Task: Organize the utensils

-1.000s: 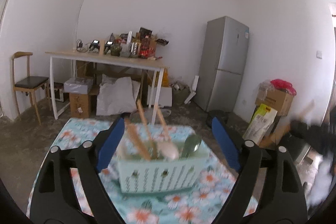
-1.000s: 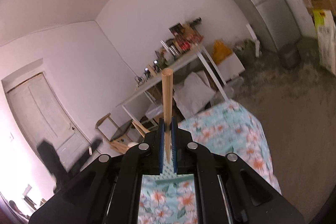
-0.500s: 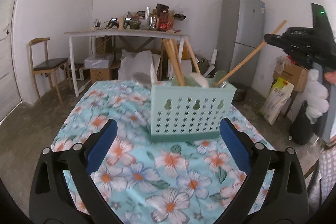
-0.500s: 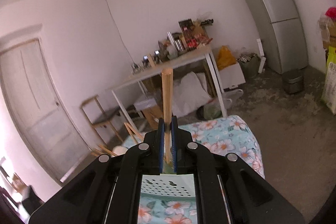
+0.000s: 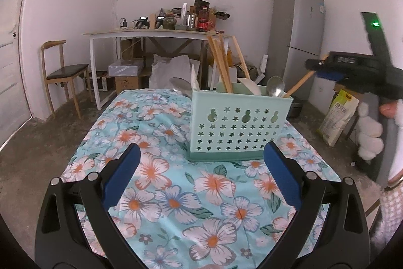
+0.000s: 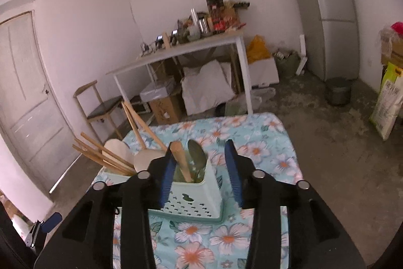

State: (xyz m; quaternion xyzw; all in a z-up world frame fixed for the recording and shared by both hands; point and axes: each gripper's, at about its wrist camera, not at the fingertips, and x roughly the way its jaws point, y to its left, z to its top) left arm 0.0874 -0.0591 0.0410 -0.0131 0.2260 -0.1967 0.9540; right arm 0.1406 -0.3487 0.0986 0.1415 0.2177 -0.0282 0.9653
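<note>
The left gripper (image 5: 201,178) hangs wide open and empty just before the caddy (image 5: 239,127), which stands on the floral cloth (image 5: 161,183). No utensil lies loose on the cloth, so the sorting looks nearly done. In the caddy, from its left: a steel spoon (image 5: 181,87), wooden chopsticks (image 5: 221,67), a white spoon (image 5: 249,85), a second steel spoon (image 5: 275,87), then the wooden stick (image 6: 180,160) in the right end compartment. The right gripper (image 6: 201,165) has just been opening; the stick leans by its left pad, apparently released. What seems left is drawing that gripper clear.
</note>
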